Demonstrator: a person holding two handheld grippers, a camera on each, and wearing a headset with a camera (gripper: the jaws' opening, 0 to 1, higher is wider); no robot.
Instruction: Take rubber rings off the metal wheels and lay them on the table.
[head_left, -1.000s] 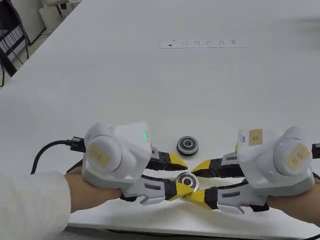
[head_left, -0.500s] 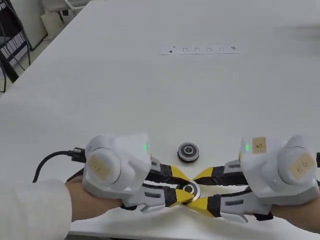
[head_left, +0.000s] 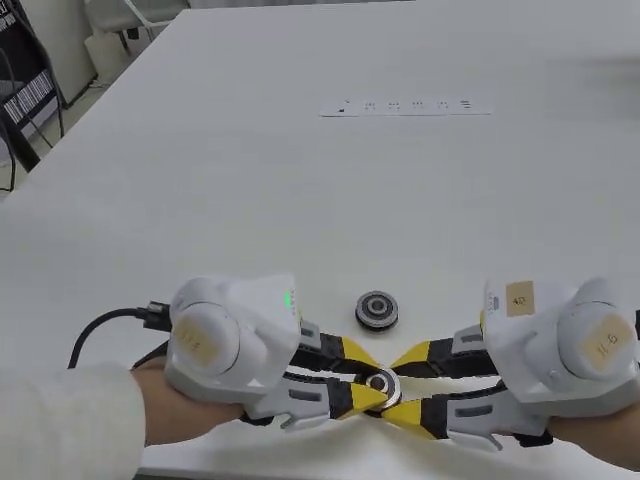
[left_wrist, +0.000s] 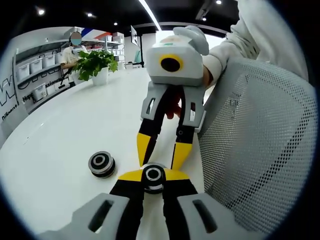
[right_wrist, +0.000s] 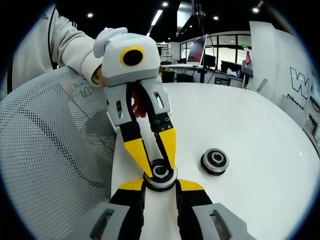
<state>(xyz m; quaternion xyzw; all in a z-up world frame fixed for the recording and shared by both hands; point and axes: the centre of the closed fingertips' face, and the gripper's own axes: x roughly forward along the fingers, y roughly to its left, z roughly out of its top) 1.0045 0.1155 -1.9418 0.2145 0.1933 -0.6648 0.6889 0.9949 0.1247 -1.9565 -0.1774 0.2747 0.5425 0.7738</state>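
A metal wheel with a black rubber ring (head_left: 378, 383) lies near the table's front edge, and both grippers meet on it. My left gripper (head_left: 362, 375) comes in from the left, its yellow-tipped jaws pinched on the wheel (left_wrist: 153, 176). From the right, my right gripper (head_left: 402, 386) has its jaws pressed against the sides of the same wheel (right_wrist: 160, 175). A second wheel with its ring (head_left: 377, 309) lies flat on the table just beyond, apart from both grippers; it also appears in the gripper views (left_wrist: 101, 164) (right_wrist: 215, 161).
A white power strip (head_left: 405, 105) lies far back on the white table (head_left: 250, 180). A black cable (head_left: 100, 305) trails from the left gripper. A mesh chair back (left_wrist: 260, 140) stands close behind the table's front edge. A potted plant (left_wrist: 95, 62) stands far off.
The head camera has tipped, so the picture has shifted down. The left gripper's jaws have narrowed a little onto the near wheel. Both wheels have stayed in place.
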